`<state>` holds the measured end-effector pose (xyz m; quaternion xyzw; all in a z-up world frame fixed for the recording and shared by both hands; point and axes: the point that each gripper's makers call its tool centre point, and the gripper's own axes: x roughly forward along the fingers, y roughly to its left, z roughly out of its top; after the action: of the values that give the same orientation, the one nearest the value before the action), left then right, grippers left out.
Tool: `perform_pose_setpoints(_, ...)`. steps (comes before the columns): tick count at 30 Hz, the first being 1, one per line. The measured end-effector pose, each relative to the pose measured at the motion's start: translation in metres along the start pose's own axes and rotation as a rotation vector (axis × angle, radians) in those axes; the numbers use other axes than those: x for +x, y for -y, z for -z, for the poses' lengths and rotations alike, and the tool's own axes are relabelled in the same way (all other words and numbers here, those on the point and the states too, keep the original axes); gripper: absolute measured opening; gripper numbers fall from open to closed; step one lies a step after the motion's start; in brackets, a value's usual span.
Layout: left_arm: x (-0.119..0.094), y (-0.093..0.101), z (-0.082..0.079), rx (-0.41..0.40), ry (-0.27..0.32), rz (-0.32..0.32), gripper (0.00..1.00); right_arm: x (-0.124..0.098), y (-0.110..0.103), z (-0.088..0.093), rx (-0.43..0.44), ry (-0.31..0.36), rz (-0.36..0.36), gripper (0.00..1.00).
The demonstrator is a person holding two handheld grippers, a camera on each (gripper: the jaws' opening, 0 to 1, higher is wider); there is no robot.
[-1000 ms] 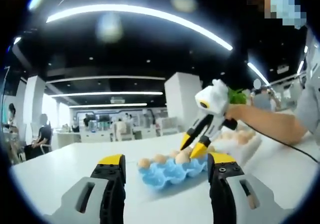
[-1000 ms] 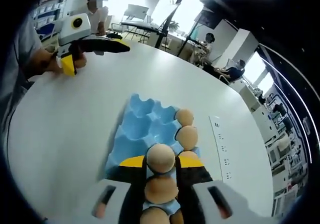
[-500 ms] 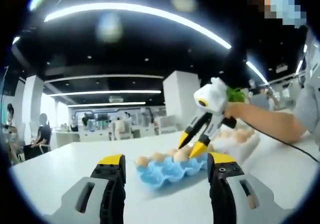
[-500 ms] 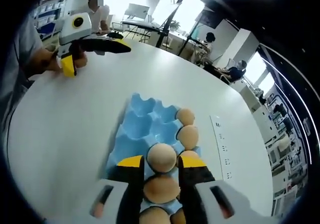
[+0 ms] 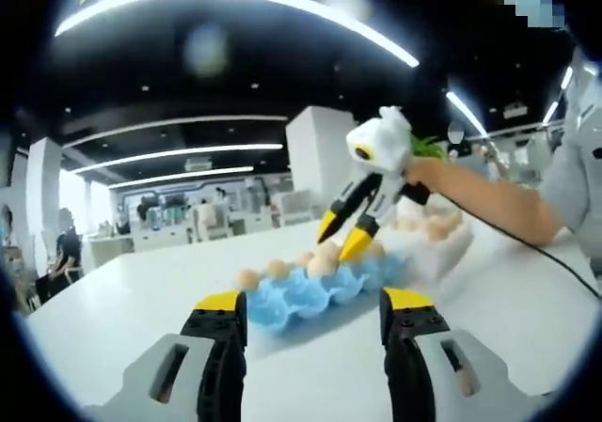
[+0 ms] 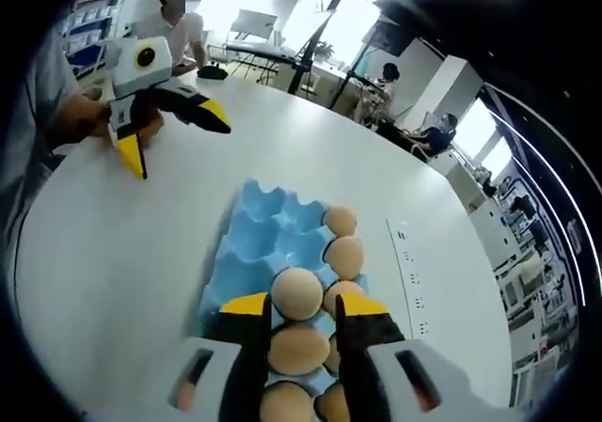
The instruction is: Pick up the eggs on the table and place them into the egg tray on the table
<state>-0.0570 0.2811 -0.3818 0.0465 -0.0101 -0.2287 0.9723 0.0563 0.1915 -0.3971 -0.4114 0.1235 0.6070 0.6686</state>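
A blue egg tray [image 6: 259, 226] lies on the white round table [image 6: 113, 253], with several brown eggs along its right and near side. My right gripper [image 6: 303, 306] hangs just above the tray, jaws open on either side of one egg [image 6: 297, 293] that rests in a cup. From the left gripper view, the right gripper [image 5: 342, 236] points down over the tray [image 5: 287, 298], a hand holding it. My left gripper [image 5: 313, 300] is open and holds nothing, low over the table in front of the tray. It appears at the far left as the left gripper [image 6: 174, 138].
Behind the tray stands a white carton [image 5: 440, 243] holding more eggs. A socket strip [image 6: 406, 276] is set into the table right of the tray. The person's forearm [image 5: 489, 206] reaches in from the right. People sit at far desks.
My right gripper's jaws have parted and let go of the egg, which now sits in the tray. The left gripper has tilted and shifted slightly.
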Motion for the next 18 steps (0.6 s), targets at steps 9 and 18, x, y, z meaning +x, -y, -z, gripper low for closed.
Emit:
perform_pose_setpoints(9,0.001,0.006,0.002,-0.015,-0.006,0.033,0.54,-0.014,0.008,-0.002,0.008,0.019,0.029,0.29)
perform_pose_setpoints(18,0.002,0.010,0.002,-0.013,-0.010,0.053,0.51,-0.041,0.016,-0.007,0.004,0.023,0.083,0.30)
